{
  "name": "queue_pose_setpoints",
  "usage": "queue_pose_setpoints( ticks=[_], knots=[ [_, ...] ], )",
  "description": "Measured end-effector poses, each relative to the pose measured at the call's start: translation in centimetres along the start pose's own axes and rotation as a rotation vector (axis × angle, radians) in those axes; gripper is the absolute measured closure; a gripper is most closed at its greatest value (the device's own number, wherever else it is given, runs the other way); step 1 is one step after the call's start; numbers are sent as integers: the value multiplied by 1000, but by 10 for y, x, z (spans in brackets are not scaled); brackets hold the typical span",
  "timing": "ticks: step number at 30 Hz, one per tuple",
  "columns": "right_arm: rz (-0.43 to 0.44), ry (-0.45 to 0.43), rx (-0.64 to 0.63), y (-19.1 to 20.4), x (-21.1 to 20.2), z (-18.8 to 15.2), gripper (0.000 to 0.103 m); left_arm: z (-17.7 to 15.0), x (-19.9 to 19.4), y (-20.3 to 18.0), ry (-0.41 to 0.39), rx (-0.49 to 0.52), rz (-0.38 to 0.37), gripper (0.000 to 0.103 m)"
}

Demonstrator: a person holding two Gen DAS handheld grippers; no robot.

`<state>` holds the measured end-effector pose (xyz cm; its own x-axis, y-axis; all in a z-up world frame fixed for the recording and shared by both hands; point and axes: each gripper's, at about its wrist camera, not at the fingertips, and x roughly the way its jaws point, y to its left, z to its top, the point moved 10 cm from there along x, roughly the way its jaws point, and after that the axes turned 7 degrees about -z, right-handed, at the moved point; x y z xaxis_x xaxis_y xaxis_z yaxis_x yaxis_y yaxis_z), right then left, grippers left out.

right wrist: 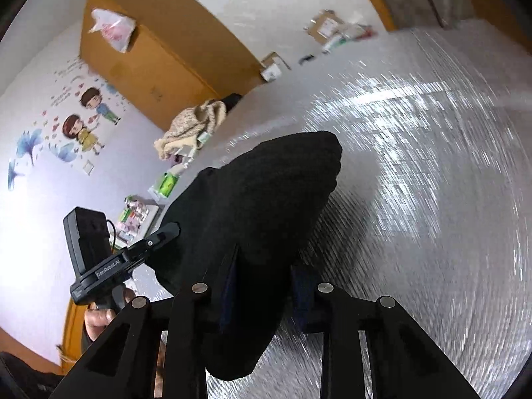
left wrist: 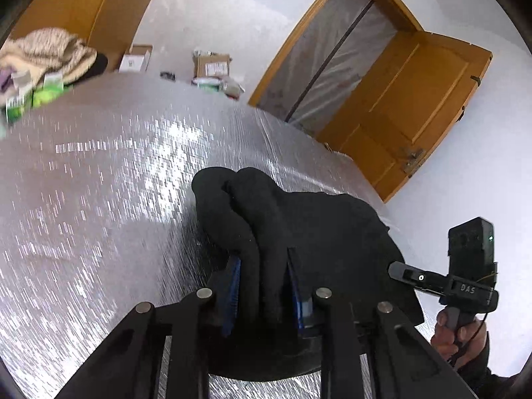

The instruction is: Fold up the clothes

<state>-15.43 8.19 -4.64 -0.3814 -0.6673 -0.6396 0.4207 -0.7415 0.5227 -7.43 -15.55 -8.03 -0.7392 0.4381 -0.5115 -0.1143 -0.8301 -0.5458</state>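
Black garment (left wrist: pixel 299 232) hides both hand-held grippers' fingertips.

Both wrist views, blurred, share the black garment (left wrist: pixel 299 232) close up.

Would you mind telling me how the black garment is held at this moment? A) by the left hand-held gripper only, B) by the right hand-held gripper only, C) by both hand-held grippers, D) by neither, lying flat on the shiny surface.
C: the black garment is bunched between the blue pads of the left hand-held gripper, and is likewise pinched in the right hand-held gripper.
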Motion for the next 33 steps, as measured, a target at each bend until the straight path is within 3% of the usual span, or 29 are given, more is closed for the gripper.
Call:
queue_pose_setpoints(
  ticks=[10,20,24,29,33],
  knots=[
    [20,-20,-62,30,52,84,75,86,12,37,-54,52,61,77],
    [7,-29,-70,20,107,161,73,149,54,74,-56,82,105,77],
    [-12,-26,-64,6,133,178,71,157,81,100,-34,66,123,77],
    [-90,43,-42,-26,174,171,65,134,84,142,7,-26,147,75],
    [-99,4,-63,-40,166,163,64,120,75,169,-1,-90,177,71]
  ],
)
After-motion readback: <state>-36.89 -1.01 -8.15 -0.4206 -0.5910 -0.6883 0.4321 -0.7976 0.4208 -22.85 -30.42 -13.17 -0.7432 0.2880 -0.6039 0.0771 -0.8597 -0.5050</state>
